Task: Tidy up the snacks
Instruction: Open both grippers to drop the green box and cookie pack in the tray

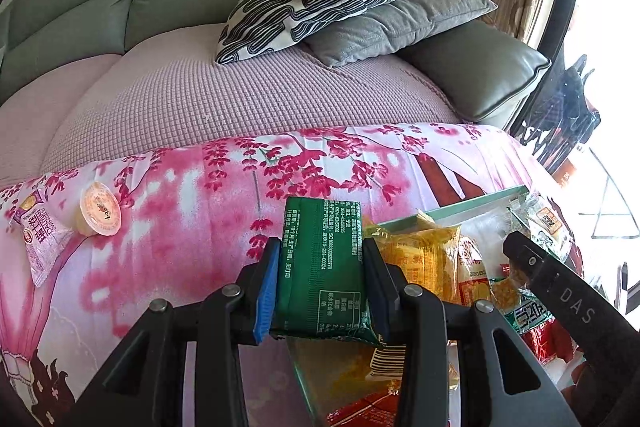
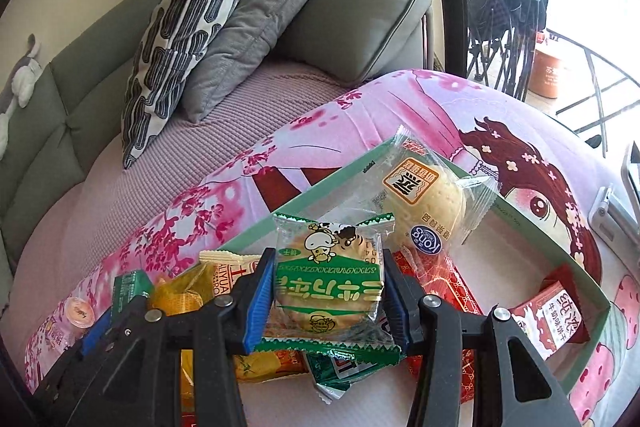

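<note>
The left gripper is clamped across the middle of a green foil snack packet, held just above the near corner of the green-rimmed box, while the right gripper pinches a clear-wrapped round biscuit over the snack heap inside it. Both look light, slick and crinkly, and the biscuit probably brittle, so a gentle mid-body hold seems wisest. The packets beneath are overlapped and hard to tell apart.
</note>
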`<state>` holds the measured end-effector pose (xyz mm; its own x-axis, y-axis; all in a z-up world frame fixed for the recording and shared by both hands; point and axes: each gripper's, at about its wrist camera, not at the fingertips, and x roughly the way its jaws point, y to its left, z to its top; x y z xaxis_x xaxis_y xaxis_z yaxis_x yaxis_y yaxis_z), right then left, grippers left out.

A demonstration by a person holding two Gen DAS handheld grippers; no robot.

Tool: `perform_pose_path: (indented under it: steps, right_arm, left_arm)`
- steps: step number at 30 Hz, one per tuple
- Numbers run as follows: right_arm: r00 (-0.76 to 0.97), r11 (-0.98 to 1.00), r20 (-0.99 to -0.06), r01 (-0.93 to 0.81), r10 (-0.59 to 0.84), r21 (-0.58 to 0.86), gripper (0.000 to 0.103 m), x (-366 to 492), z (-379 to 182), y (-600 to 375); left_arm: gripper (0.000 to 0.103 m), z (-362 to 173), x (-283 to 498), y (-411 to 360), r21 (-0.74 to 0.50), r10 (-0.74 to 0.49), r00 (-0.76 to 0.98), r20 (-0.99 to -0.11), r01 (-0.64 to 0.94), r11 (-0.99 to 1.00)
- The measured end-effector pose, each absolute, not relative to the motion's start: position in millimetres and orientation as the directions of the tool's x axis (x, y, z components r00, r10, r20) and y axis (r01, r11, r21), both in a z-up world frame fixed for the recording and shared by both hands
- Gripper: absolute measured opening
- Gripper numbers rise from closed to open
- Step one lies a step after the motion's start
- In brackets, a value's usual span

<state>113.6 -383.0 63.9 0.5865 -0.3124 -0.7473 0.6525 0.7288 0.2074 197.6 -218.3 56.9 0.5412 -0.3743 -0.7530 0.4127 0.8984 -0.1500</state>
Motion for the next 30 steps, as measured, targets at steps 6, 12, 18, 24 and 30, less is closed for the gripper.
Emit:
perform_pose_path:
  steps: [6, 12, 18, 24, 30]
  right_arm:
    - [0.576, 0.726, -0.751, 0.659, -0.322, 0.194, 0.052, 114, 63, -383]
    - [0.558, 0.721, -0.76, 0.67, -0.333, 0.177, 0.053, 116, 60, -384]
    - [0.571, 0.722, -0.753, 0.665, -0.326, 0.191, 0.059, 114, 62, -385]
    - [0.575, 0.732, -0.751, 0.655, -0.324, 0.186, 0.069, 116, 64, -382]
    - [0.583, 0.733, -0.744, 0.653, -0.328, 0.189, 0.077, 114, 68, -381]
  left_arm:
    - [0.041, 50, 194, -229, -0.174, -0.404, 0.497, -0.768, 0.444, 0.879]
    - [0.041, 47, 193, -230, -0.178, -0.403, 0.48, -0.779, 0.447, 0.876]
    - [0.044, 46, 195, -228, -0.201, -0.409, 0.464, -0.786, 0.434, 0.878]
    - [0.051, 48, 196, -225, -0.205, -0.405, 0.46, -0.79, 0.425, 0.882]
    - [0.063, 60, 191, -223, -0.179, -0.394, 0.485, -0.781, 0.43, 0.885]
